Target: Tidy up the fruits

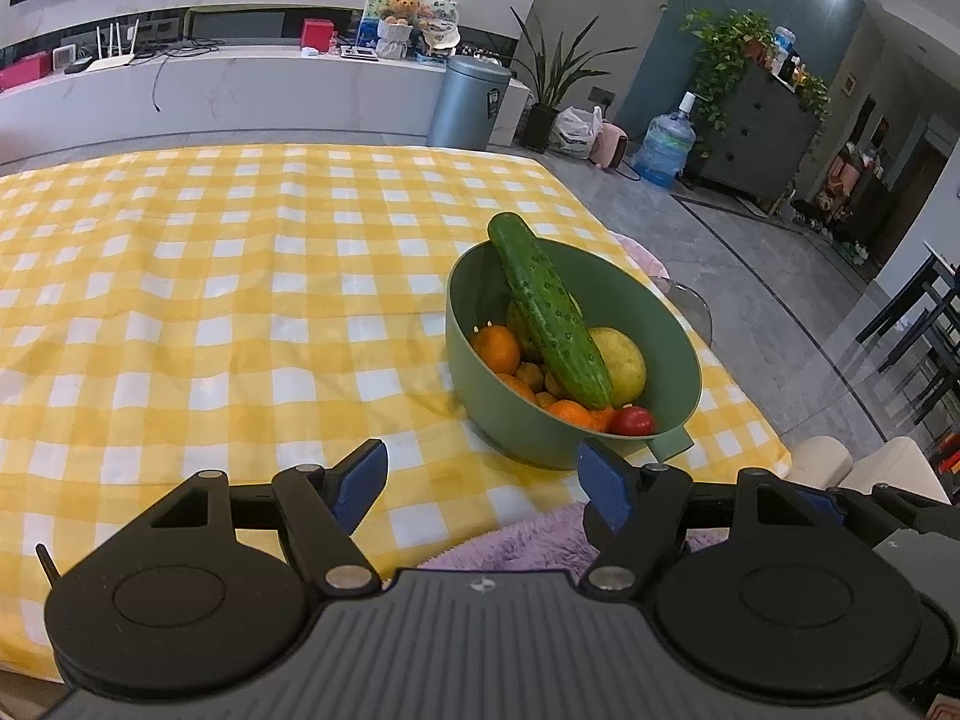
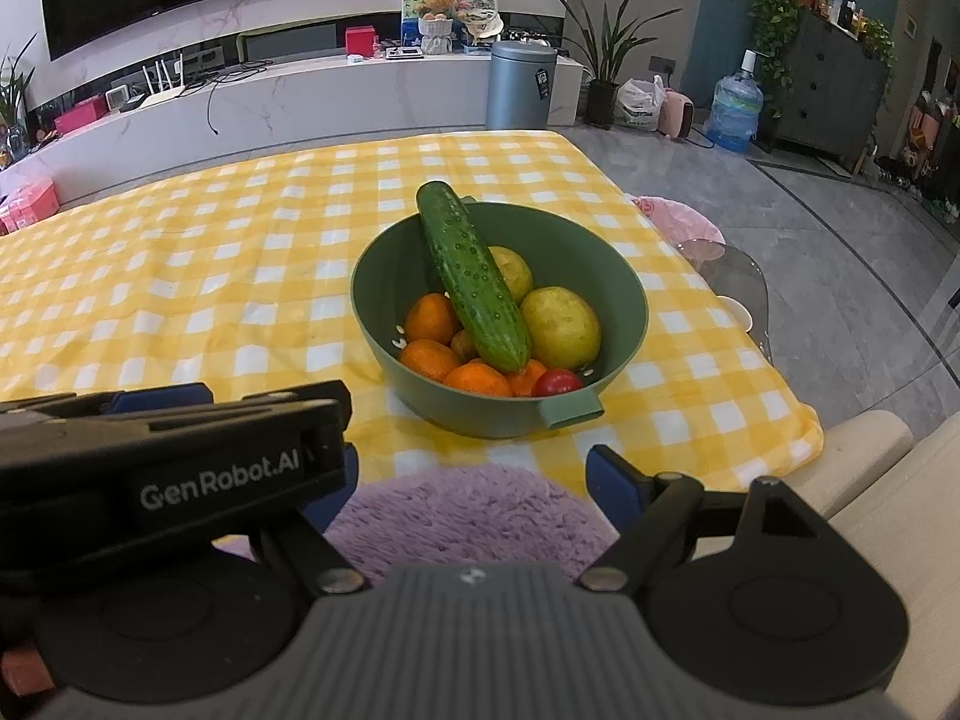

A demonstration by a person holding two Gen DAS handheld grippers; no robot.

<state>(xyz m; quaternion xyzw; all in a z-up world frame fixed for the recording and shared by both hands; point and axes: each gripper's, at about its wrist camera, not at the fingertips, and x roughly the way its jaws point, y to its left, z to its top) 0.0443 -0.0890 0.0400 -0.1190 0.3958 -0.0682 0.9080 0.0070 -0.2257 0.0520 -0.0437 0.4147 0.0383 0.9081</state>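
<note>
Both claws hover with jaws apart and empty: left claw [image 1: 480,474], right claw [image 2: 474,468]. Ahead of them on the counter [image 1: 210,300], a green bowl [image 2: 624,294] holds a cucumber [image 2: 471,276], oranges [image 2: 429,318], pears [image 2: 561,327] and a tomato [image 2: 558,383]. Sorting appears either finished or unstarted.

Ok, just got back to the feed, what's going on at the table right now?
A person holds both grippers near the table's front edge, short of a green bowl on the yellow checked cloth. The left gripper and right gripper are both open and empty. The bowl holds a cucumber leaning on its far rim, oranges, two yellow-green fruits and a small red one. Nothing is being handled yet.
</note>
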